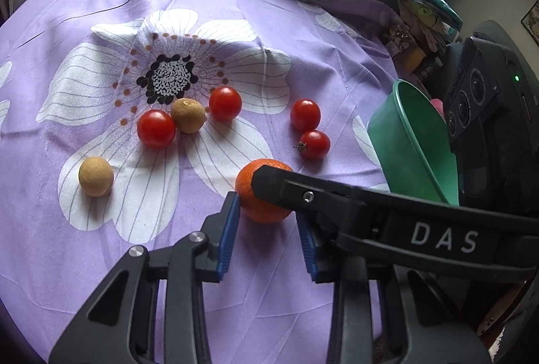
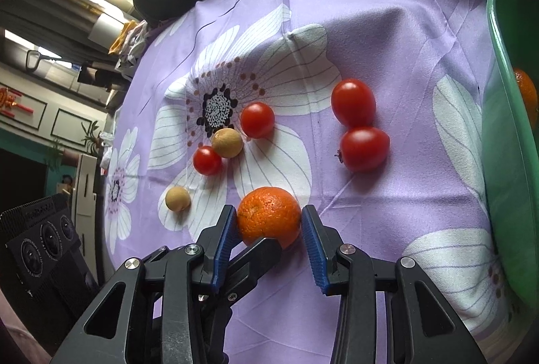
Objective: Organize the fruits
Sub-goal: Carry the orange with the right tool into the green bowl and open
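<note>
Orange [image 2: 269, 212] sits on the purple flowered cloth [image 2: 387, 27] covering the surface, at 6 o'clock of the loose fruit, with four tomatoes [image 2: 365, 148] and two little brown fruits [image 2: 227, 142] further out toward 12. Green bowl [image 2: 505, 162] is over at 3 o'clock with another orange already in it.

Right claw [image 2: 268, 216] has both blue pads pressed on the orange's sides, so it's gripping it. Left claw [image 1: 267, 209] touches it with one pad, but the other pad's tip is hidden, so I can't tell.

I'd guess it's light, firm and pebbly-skinned, so not slippery. Hold it across the widest part and squeeze gently.
</note>
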A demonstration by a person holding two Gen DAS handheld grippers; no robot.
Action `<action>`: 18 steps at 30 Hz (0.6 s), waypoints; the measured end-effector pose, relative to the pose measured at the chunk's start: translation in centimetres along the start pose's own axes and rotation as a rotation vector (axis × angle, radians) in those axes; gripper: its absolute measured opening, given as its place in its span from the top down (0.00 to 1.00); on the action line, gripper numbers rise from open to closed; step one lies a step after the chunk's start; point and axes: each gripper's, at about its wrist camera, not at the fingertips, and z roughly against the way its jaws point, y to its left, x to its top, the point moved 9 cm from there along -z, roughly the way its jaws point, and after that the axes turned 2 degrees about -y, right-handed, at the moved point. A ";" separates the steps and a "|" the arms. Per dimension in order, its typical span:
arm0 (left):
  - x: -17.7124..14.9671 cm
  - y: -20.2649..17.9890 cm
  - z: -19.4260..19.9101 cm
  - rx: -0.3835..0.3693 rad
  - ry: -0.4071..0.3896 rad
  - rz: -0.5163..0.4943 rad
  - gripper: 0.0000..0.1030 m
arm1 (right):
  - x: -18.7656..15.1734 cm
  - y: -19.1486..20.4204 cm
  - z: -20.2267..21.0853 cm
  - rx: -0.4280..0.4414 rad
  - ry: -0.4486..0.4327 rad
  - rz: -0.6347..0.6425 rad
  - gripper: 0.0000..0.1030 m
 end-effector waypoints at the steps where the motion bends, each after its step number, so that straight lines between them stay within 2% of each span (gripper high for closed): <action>1: 0.3 -0.3 0.4 0.003 -0.020 -0.014 0.68 | 0.2 0.2 0.4 0.011 -0.015 0.000 0.59; 5: 1.9 -2.0 2.1 0.008 -0.101 -0.075 0.68 | 1.2 1.2 3.0 0.025 -0.108 0.039 0.60; 10: 3.6 -5.7 3.7 -0.036 -0.178 -0.166 0.68 | 2.3 1.6 7.4 -0.004 -0.253 0.080 0.60; 18: 4.8 -12.8 3.4 -0.146 -0.215 -0.309 0.68 | 3.7 -1.8 14.1 -0.059 -0.437 0.024 0.60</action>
